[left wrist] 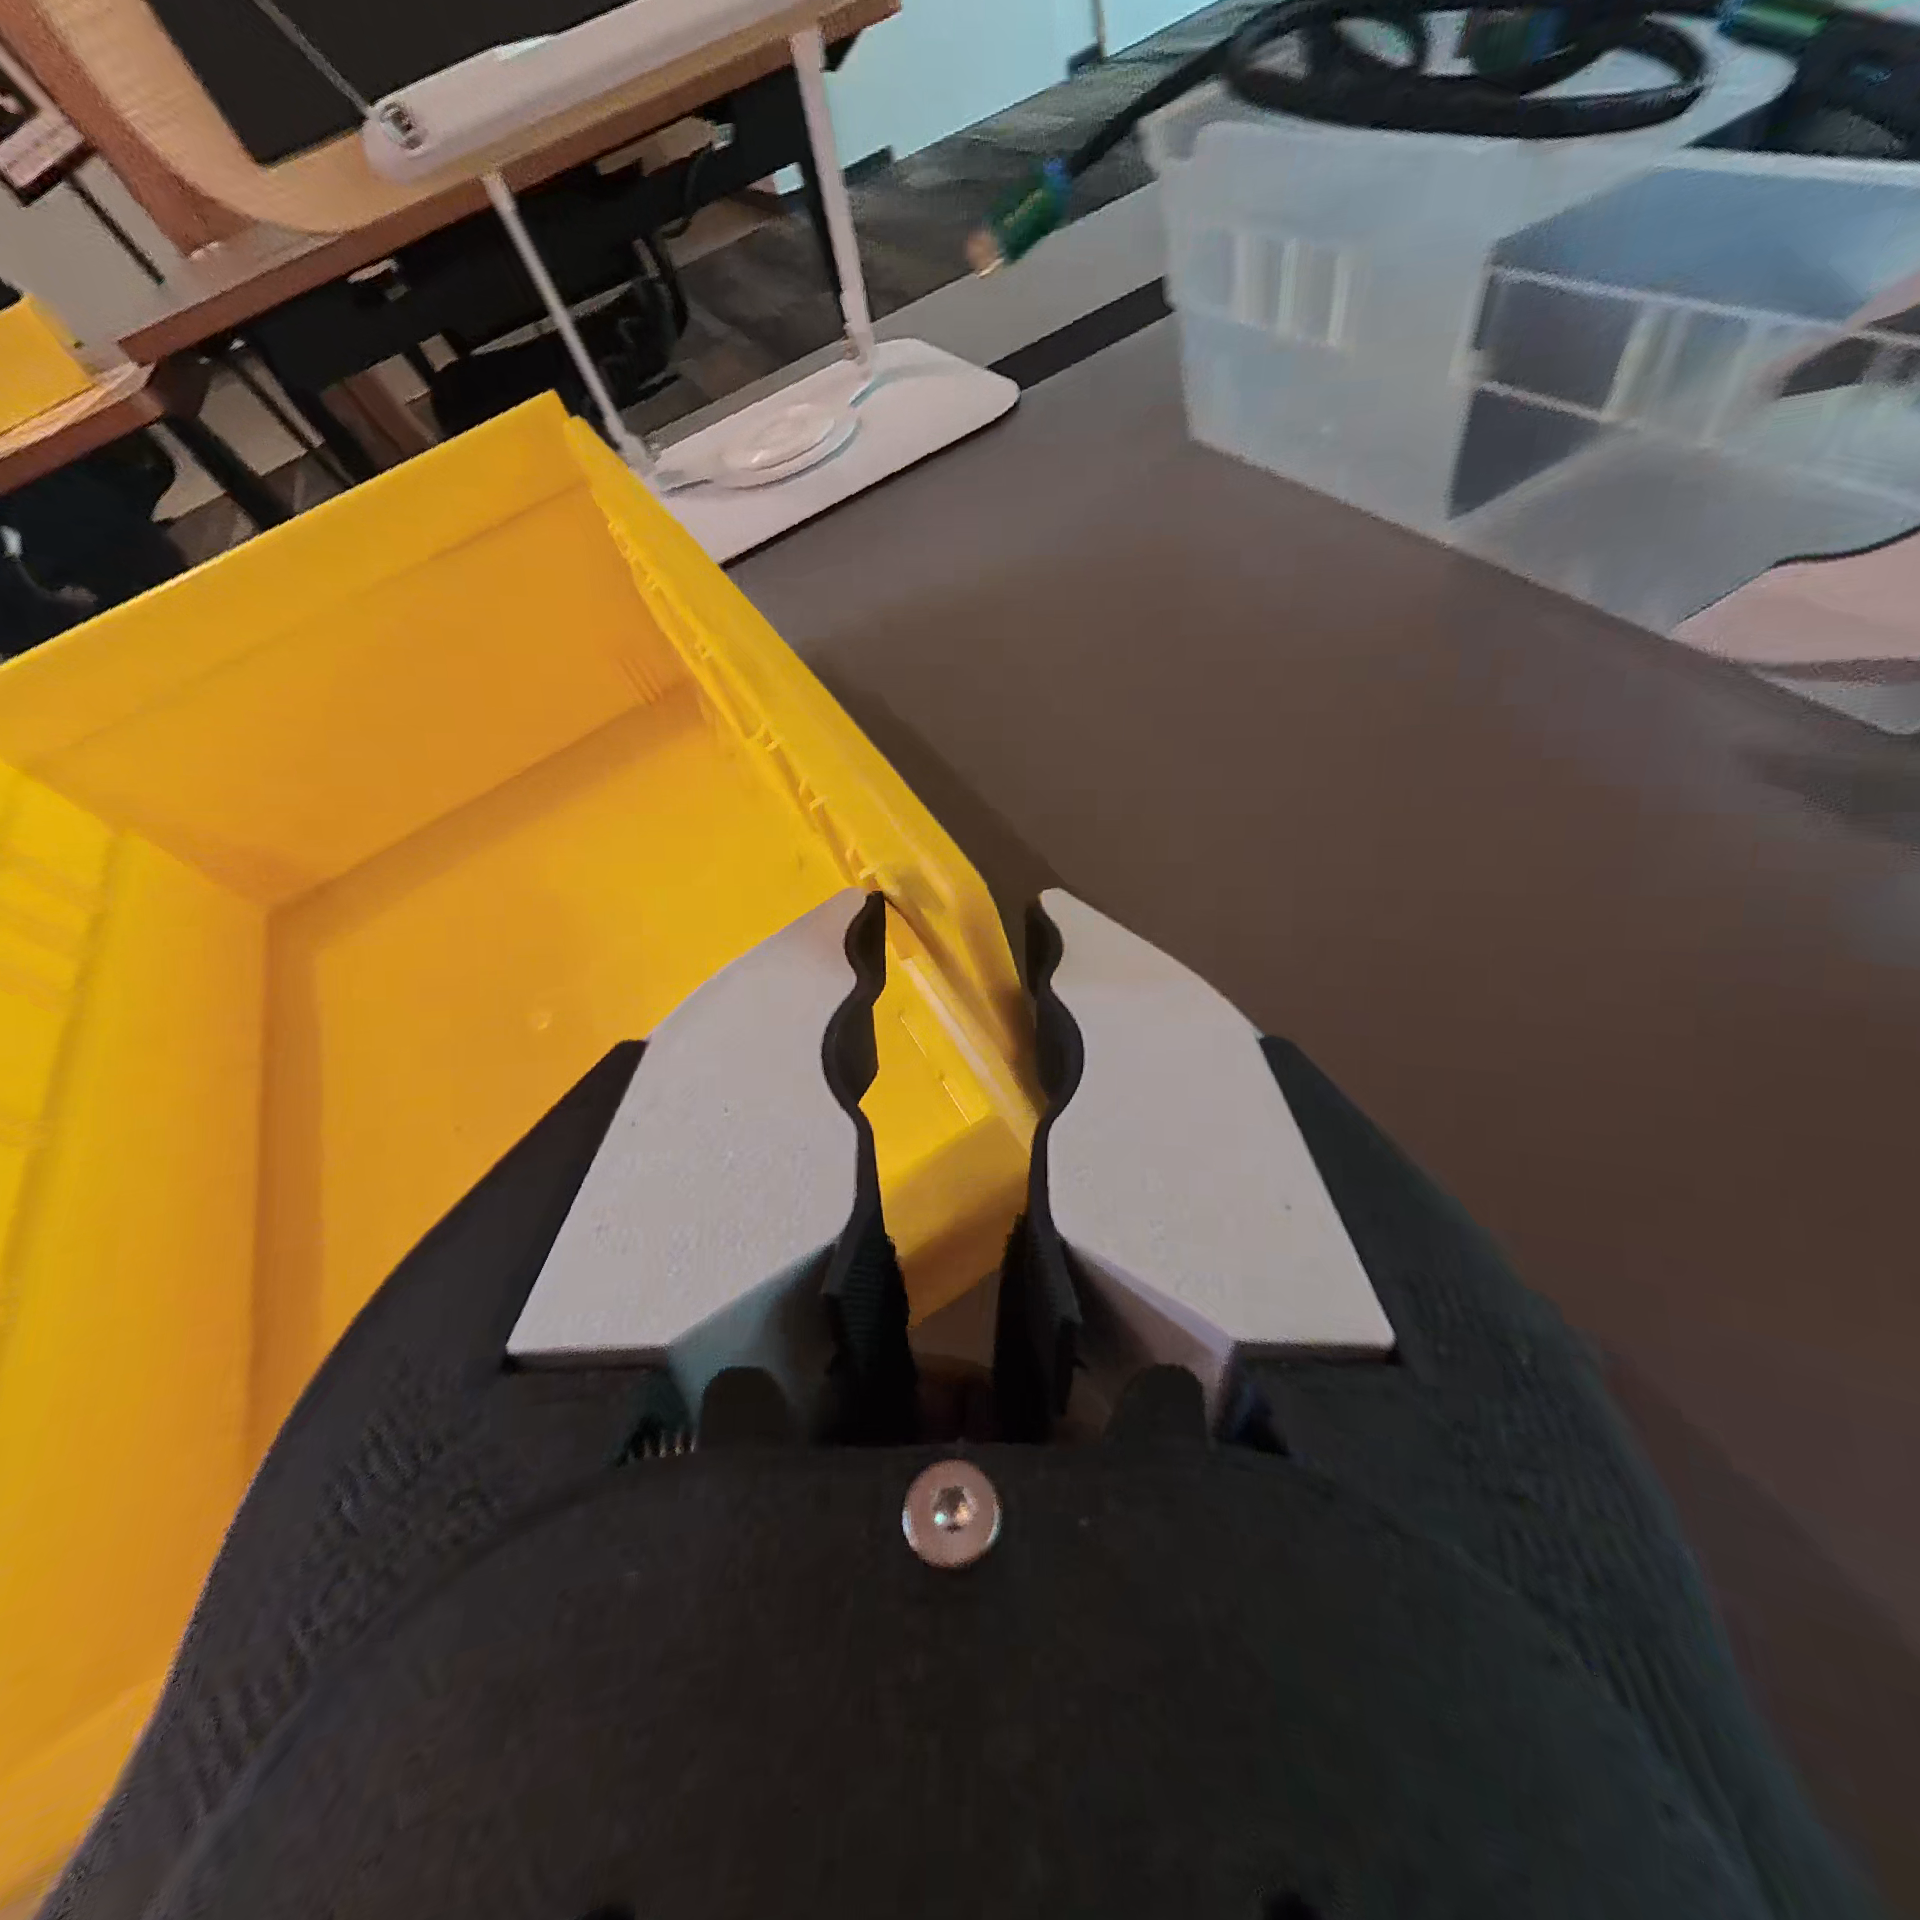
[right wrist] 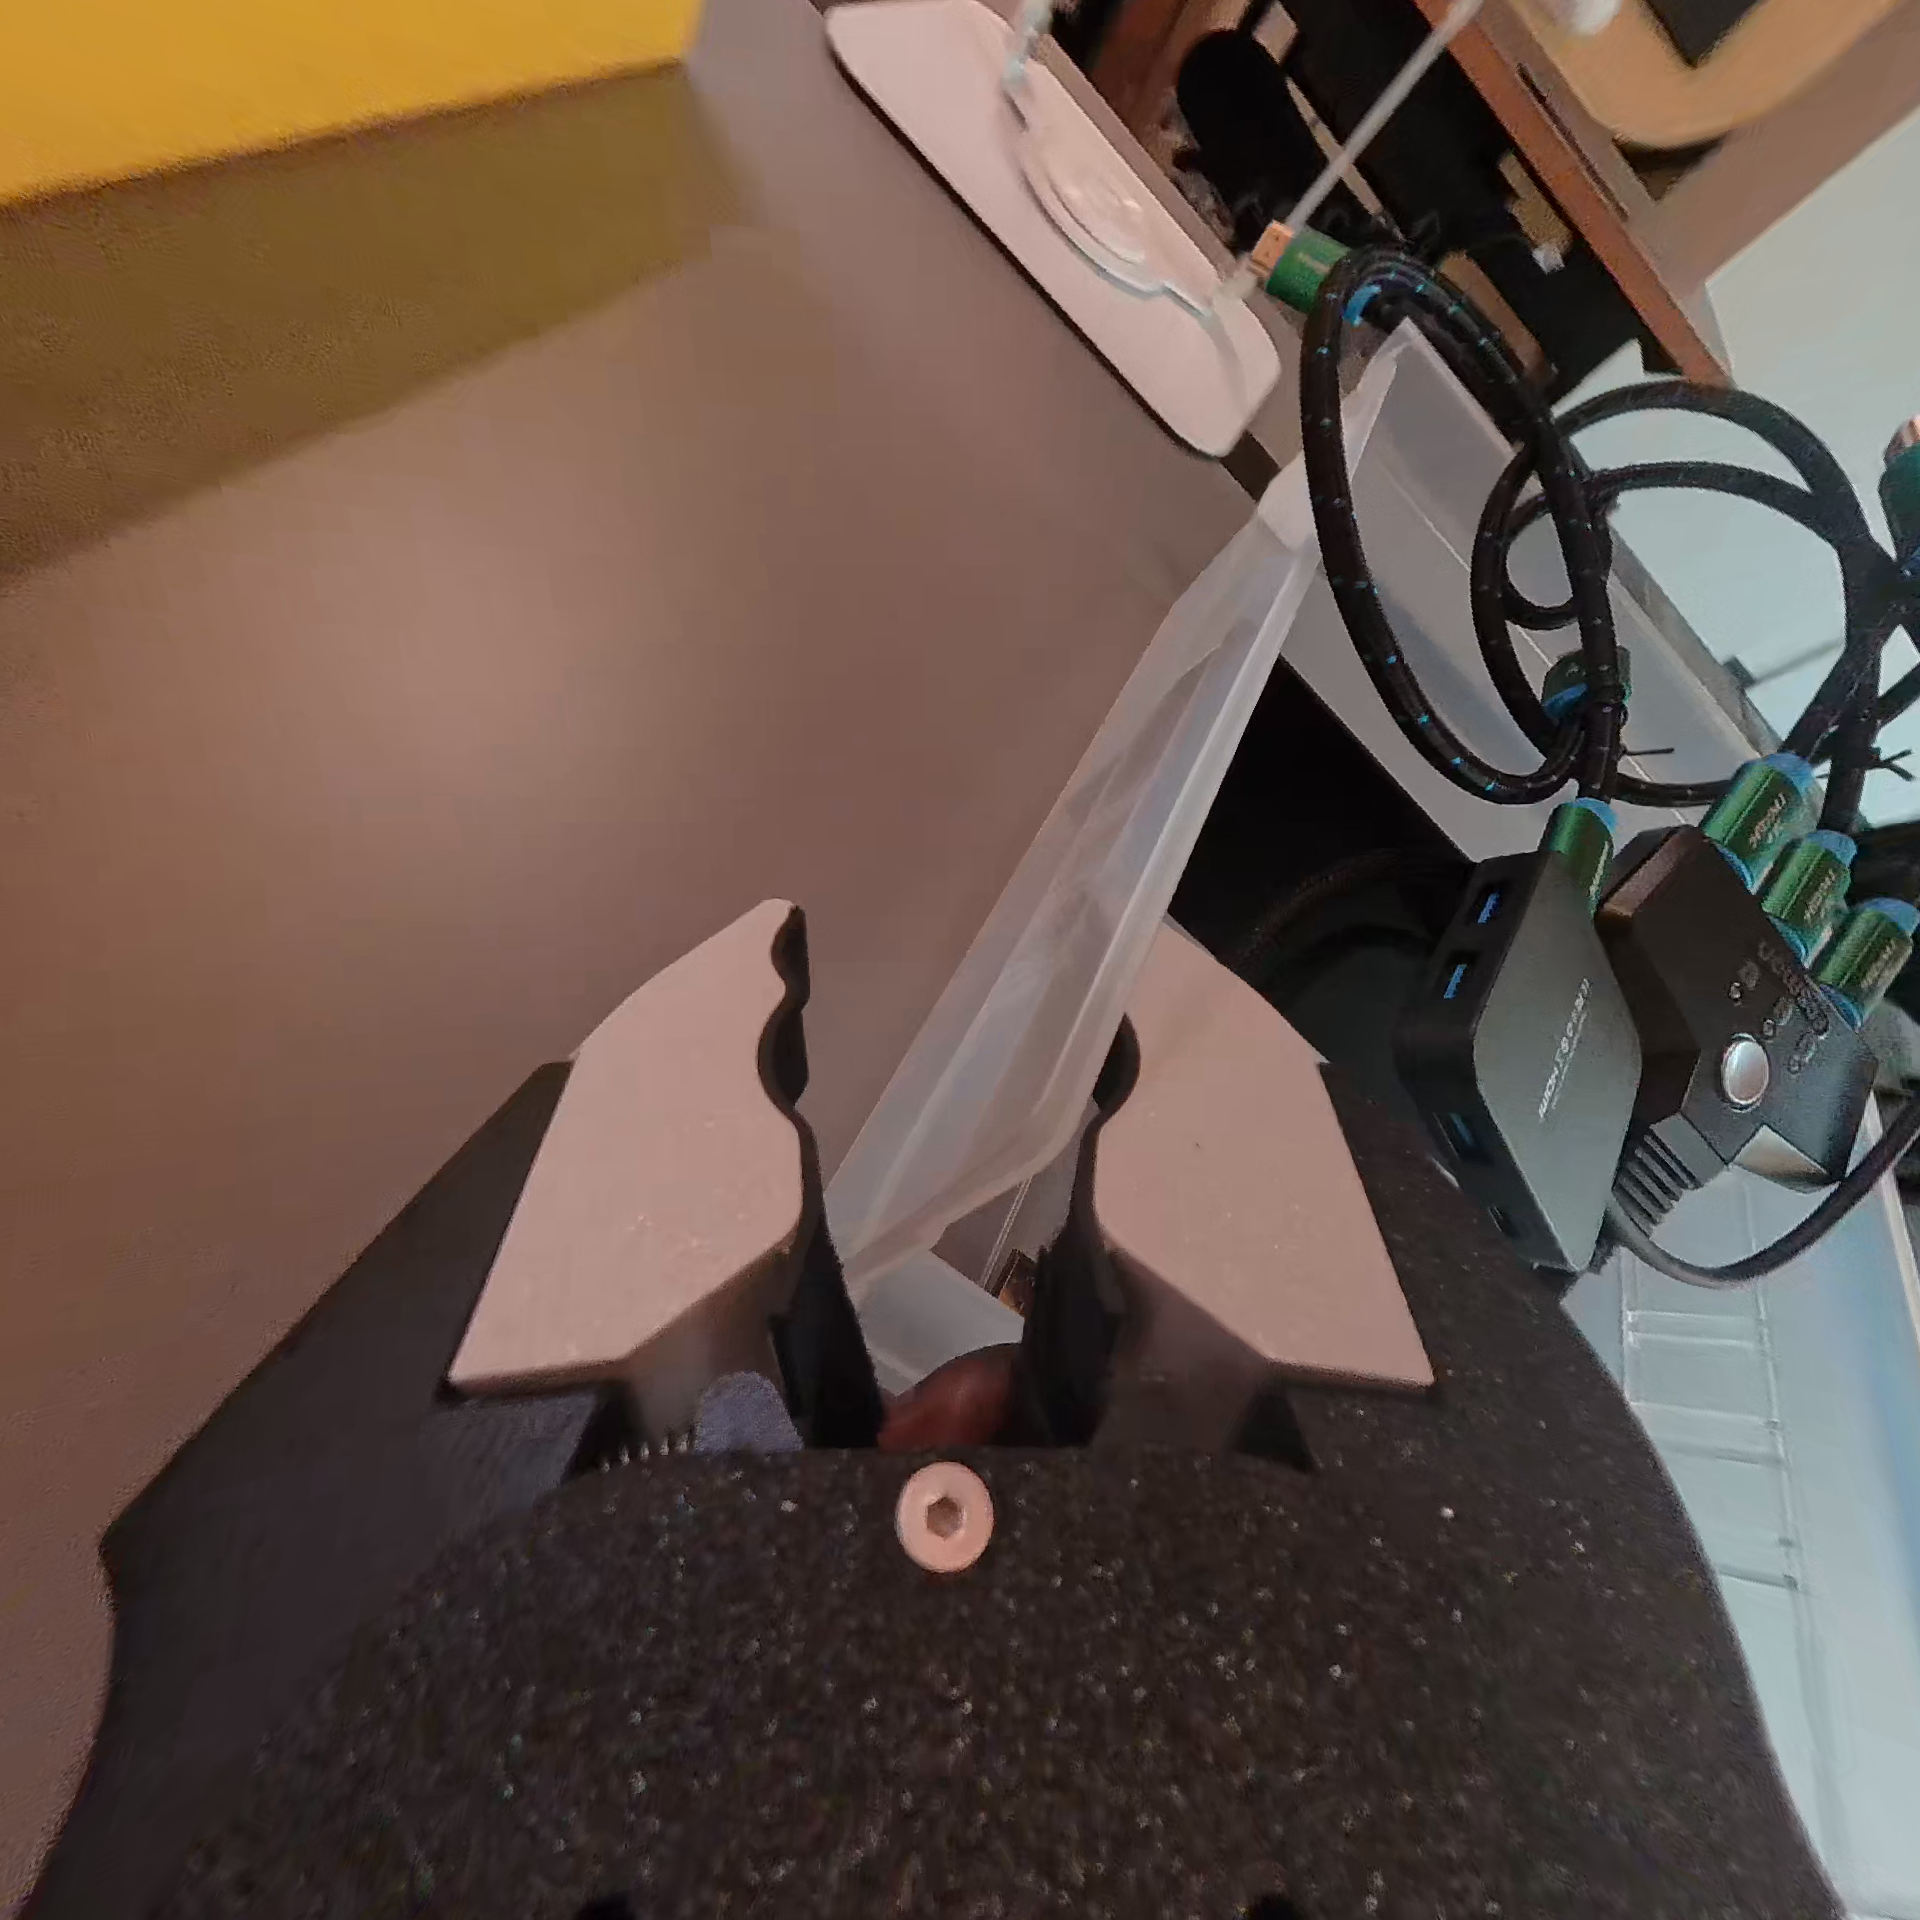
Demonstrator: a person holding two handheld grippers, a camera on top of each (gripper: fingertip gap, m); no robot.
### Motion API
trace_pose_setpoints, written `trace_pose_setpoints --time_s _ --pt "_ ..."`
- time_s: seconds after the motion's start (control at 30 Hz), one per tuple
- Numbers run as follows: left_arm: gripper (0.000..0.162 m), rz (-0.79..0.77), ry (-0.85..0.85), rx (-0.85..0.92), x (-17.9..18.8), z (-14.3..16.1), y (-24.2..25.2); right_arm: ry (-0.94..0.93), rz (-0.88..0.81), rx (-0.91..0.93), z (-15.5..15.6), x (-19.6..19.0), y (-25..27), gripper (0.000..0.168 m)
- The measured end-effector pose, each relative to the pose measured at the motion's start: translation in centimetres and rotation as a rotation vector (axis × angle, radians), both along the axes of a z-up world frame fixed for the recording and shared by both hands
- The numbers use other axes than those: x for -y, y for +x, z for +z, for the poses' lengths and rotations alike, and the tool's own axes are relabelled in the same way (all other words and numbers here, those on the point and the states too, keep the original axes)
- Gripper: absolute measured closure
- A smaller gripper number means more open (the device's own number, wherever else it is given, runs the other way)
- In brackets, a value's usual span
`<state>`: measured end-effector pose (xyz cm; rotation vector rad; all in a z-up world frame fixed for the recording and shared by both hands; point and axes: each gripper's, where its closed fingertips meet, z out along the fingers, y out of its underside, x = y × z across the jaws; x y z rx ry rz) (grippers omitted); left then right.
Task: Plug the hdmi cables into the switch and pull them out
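Switch and cables sit on the clear box at your right; both grippers hold nothing.

The switch (right wrist: pixel 1756 1049) lies against a black hub (right wrist: pixel 1527 1081) on the box (right wrist: pixel 1455 499), with three green plugs (right wrist: pixel 1813 888) in its far edge and the braided cables (right wrist: pixel 1351 540) coiled behind it. Your right gripper (right wrist: pixel 951 997) has its fingers apart, straddling the box's near wall without pinching it. Your left gripper (left wrist: pixel 956 914), fingers apart too, hangs over the rim of the yellow bin (left wrist: pixel 416 675) on the table (left wrist: pixel 1351 935).
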<state>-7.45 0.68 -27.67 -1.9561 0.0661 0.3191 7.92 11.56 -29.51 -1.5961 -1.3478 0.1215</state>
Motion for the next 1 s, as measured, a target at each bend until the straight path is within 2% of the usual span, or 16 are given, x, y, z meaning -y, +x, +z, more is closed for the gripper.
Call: trace_pose_setpoints --time_s 0.1,0.2,0.3,0.37,0.47,0.57,0.6,1.0 --pt "0.134 -0.069 0.003 -0.024 -0.3 -0.1 1.2 0.012 0.084 -0.014 0.0 1.8 -1.9 0.110" --pt "0.132 -0.125 0.008 -0.041 -0.3 -0.1 2.0 -0.010 0.195 -0.113 0.7 4.2 -3.9 0.104" --pt "0.132 -0.142 0.014 -0.060 -0.2 -0.1 2.2 -0.077 0.332 -0.200 1.1 7.0 -5.7 0.085" --pt "0.132 -0.143 0.019 -0.072 -0.2 -0.1 2.3 -0.056 0.397 -0.199 1.2 8.0 -6.2 0.081" --pt "0.132 -0.140 0.027 -0.081 -0.1 0.0 2.2 0.054 0.409 -0.214 2.0 7.8 -5.9 0.099" --pt "0.134 -0.134 0.031 -0.087 -0.1 0.0 2.1 0.115 0.354 -0.272 3.2 6.8 -5.3 0.133" --pt "0.134 -0.130 0.032 -0.086 0.0 0.0 2.1 0.114 0.349 -0.266 3.1 6.7 -5.2 0.138" --pt "0.138 -0.154 0.041 -0.109 0.2 0.0 2.0 0.150 0.375 -0.262 3.2 6.7 -5.3 0.139"
